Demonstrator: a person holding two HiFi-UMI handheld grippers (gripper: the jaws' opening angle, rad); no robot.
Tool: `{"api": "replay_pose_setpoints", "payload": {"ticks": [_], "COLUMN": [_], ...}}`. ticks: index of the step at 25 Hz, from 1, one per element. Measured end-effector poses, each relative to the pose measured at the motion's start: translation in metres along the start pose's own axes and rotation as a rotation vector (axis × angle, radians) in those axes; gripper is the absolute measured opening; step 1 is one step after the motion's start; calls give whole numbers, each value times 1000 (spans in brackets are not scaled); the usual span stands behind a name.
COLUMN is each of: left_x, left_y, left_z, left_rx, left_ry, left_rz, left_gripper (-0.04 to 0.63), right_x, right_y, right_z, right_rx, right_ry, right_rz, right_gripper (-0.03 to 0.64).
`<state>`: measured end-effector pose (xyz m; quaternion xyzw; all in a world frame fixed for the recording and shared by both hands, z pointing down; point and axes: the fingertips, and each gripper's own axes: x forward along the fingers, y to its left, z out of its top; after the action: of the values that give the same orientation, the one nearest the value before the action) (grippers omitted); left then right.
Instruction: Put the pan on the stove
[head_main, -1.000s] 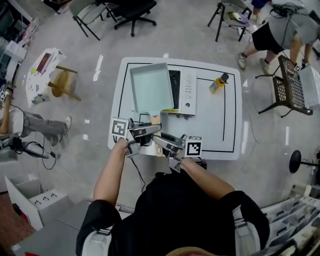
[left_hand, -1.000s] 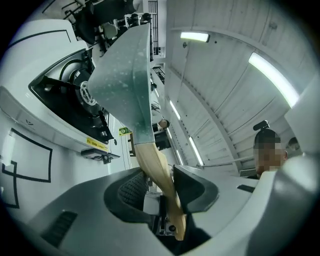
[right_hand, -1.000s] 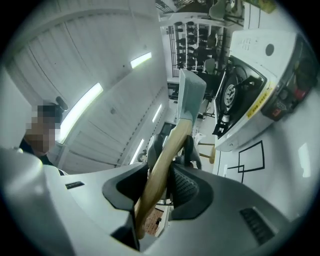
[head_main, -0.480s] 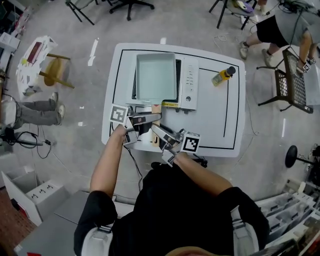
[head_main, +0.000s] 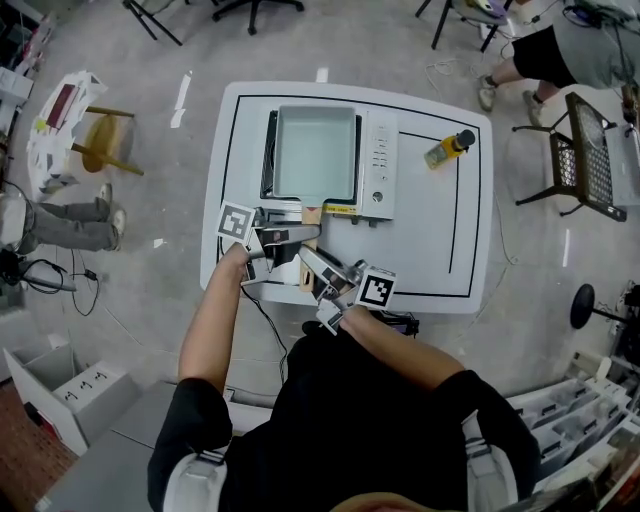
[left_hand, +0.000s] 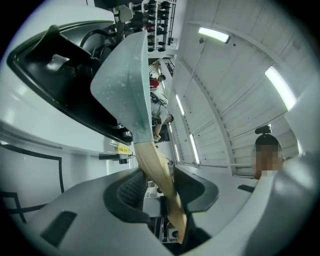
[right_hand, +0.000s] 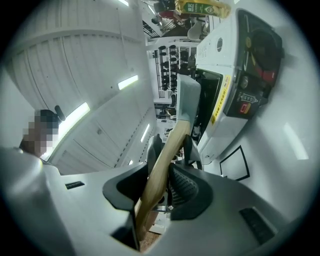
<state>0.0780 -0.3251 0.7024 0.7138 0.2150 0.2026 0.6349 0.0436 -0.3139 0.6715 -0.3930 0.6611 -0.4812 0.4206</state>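
- The right gripper (right_hand: 160, 186) is nearest the person. It pinches the pale tan, flat-sided wooden handle (right_hand: 167, 150) low down, with its ribbed black rubber pads (right_hand: 182, 186) pressed against the wood.
- The left gripper (left_hand: 159, 186) comes in from the opposite side, rolled onto its side. It clamps the same handle slightly further along, closer to the pan.
- Gripping one slim stick in two places probably stops the pan rolling or dipping at its heavy end.
- Beyond the jaws, the handle meets the square, shallow, pale grey-green pan (head_main: 315, 150). Its surface is matt and faintly speckled.
- The pan lies squarely over the black top of the white-bodied tabletop stove (head_main: 378, 165), leaving the knob panel beside it uncovered. No view shows whether its base has fully settled.
- The stove stands on a smooth white table with rounded corners and a black outline (head_main: 425, 255).
- Farthest away is a yellow plastic bottle with a dark cap (head_main: 443, 152). It is well clear of the stove, so it does not hinder the placement.
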Motion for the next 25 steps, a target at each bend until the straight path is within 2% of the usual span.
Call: {"api": "replay_pose_setpoints", "payload": {"ticks": [15,25], "left_x": [-3,0], "left_y": [-3,-12], "left_z": [9,5], "left_rx": [-100,-101], "left_ry": [-25,-7], "left_rz": [-95,-109], "left_gripper": [176,231], "right_x": [12,15], "right_y": [-2,3], "right_z": [3,6], "right_rx": [10,27], "right_ry": [2,65], "right_rz": [16,50], "right_gripper": [141,163]}}
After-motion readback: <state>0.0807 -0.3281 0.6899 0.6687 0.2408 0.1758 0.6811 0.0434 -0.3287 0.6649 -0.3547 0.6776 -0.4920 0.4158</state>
